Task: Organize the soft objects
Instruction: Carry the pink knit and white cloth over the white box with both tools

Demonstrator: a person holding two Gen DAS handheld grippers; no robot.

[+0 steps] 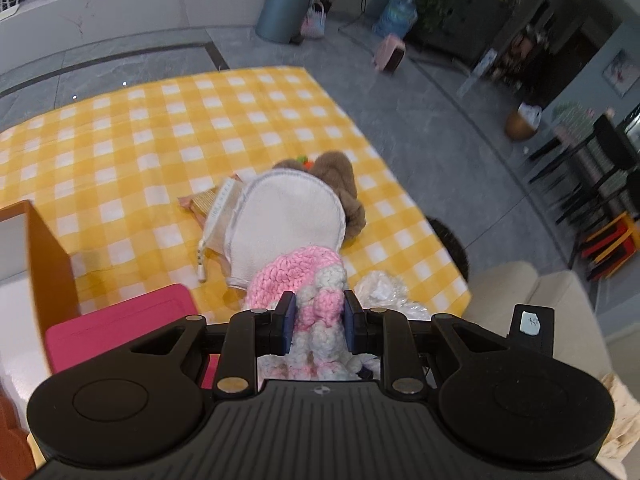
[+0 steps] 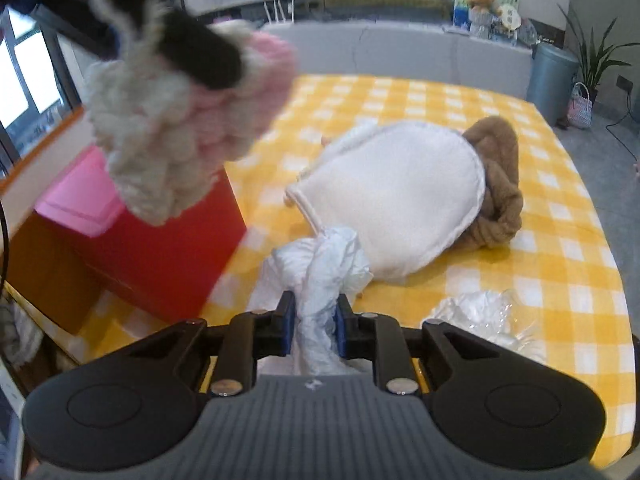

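Note:
My left gripper (image 1: pixel 316 312) is shut on a pink and white knitted piece (image 1: pixel 304 276) and holds it up above the table. The same knit (image 2: pixel 180 120) hangs high at the left in the right wrist view, over a pink and red box (image 2: pixel 132 236). My right gripper (image 2: pixel 314 316) is shut on a white crumpled cloth (image 2: pixel 324 264) near the table's front edge. A white padded mitt (image 2: pixel 396 196) lies on the yellow checked cloth (image 2: pixel 560 240), partly covering a brown plush toy (image 2: pixel 500 184). The mitt (image 1: pixel 288 216) and toy (image 1: pixel 340 184) also show in the left wrist view.
The pink box (image 1: pixel 120 328) sits by the left gripper, with an orange-edged panel (image 1: pixel 44 256) behind it. A clear crumpled plastic bag (image 2: pixel 484 316) lies at the right. On the floor beyond stand a grey bin (image 1: pixel 284 6), a pink stool (image 1: pixel 390 54) and black chairs (image 1: pixel 592 184).

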